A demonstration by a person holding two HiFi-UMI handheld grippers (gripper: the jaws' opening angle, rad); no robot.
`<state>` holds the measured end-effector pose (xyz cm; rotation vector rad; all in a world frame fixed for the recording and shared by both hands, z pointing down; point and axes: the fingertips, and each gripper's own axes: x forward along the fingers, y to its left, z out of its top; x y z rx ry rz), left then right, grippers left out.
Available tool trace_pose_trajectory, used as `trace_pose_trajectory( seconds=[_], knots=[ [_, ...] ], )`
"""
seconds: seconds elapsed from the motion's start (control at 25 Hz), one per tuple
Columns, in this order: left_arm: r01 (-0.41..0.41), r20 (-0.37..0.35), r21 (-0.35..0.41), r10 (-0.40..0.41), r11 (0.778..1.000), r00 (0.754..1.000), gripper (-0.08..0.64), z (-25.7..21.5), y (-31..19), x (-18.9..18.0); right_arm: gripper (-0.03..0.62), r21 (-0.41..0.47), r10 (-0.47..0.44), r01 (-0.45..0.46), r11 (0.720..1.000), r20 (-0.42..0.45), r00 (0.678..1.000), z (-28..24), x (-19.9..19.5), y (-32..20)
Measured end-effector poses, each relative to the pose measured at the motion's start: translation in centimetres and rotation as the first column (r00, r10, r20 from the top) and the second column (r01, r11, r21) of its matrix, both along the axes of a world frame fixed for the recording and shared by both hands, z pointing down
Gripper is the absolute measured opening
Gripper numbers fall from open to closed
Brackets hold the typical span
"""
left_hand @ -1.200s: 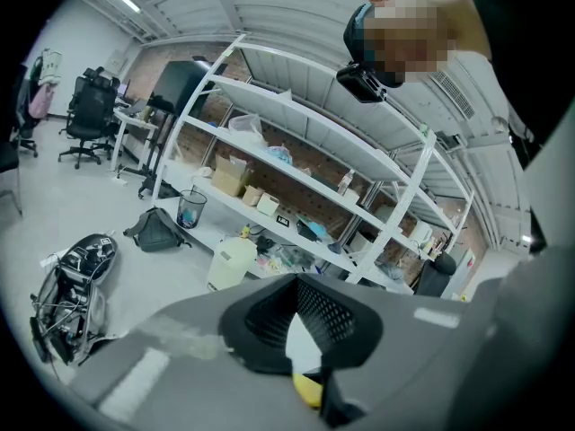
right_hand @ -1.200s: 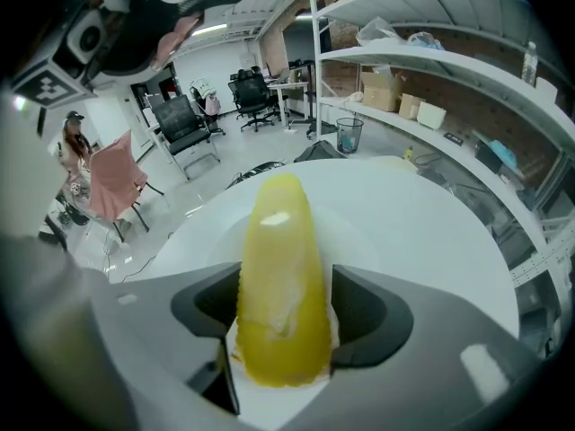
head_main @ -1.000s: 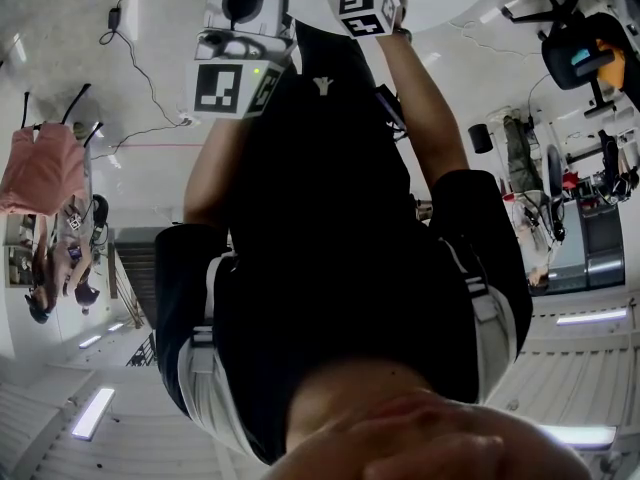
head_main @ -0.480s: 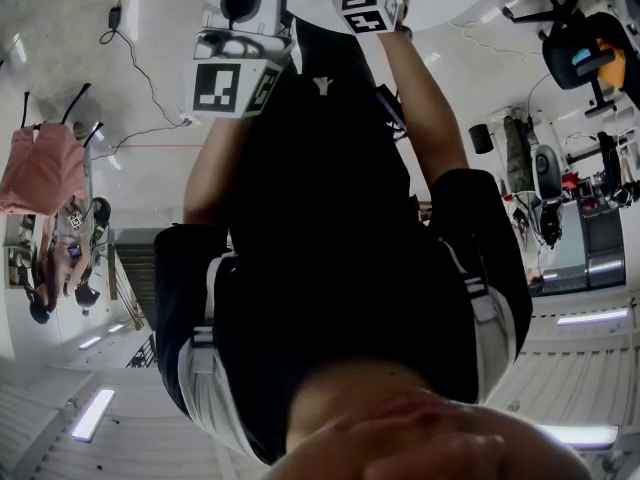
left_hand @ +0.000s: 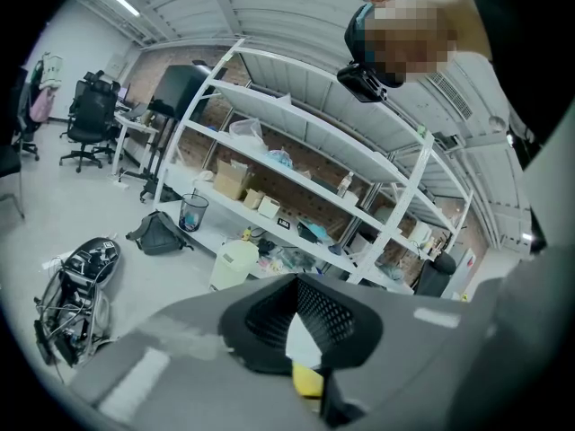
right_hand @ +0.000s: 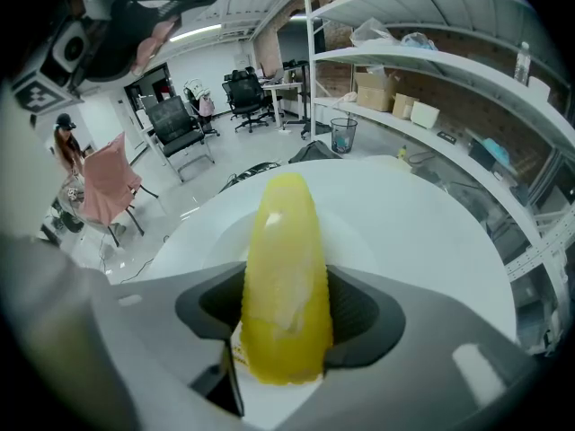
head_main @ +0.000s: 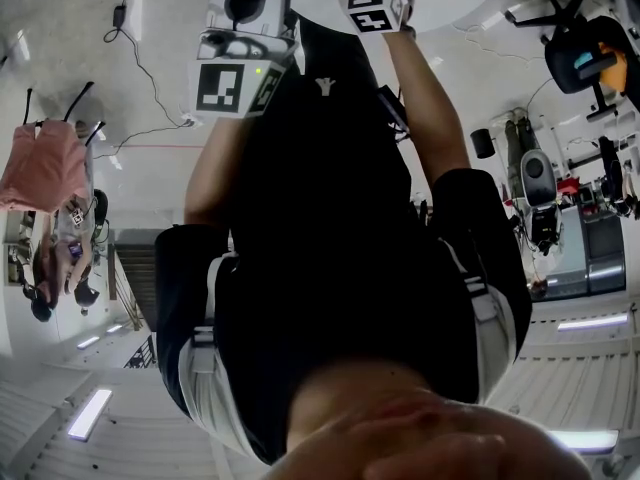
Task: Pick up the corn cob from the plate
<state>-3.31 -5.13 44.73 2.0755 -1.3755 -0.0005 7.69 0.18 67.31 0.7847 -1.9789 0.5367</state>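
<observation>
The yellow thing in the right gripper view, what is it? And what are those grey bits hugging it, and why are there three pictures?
That is a corn cob. No robot here: a person holds a grabbing tool in each hand. Each tool has two jaws and a little camera that looks along them. The head view comes from a camera on the person's head, looking down at the black top and both arms. The right gripper view shows the right gripper with its grey jaws squeezing the corn cob from both sides, with a white plate behind it on a round white table. The left gripper view shows the left gripper, jaws together and holding nothing; it faces shelves in the room. The round, bendy look comes from wide lenses.
</observation>
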Motion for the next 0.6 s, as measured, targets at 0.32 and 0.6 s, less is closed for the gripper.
trace_pose_trajectory(
  seconds=[0.32, 0.6],
  knots=[
    [-0.001, 0.028, -0.011, 0.001, 1.0, 1.0, 0.002, 0.0, 0.9, -0.6, 0.265, 0.008, 0.006, -0.006, 1.0, -0.004, 1.0, -0.1, 0.4, -0.1],
    [-0.005, 0.021, 0.02, 0.004, 1.0, 1.0, 0.002, -0.7, 1.4, -0.9, 0.265, 0.006, 0.028, -0.028, 1.0, -0.003, 1.0, -0.4, 0.5, 0.0]
  ],
)
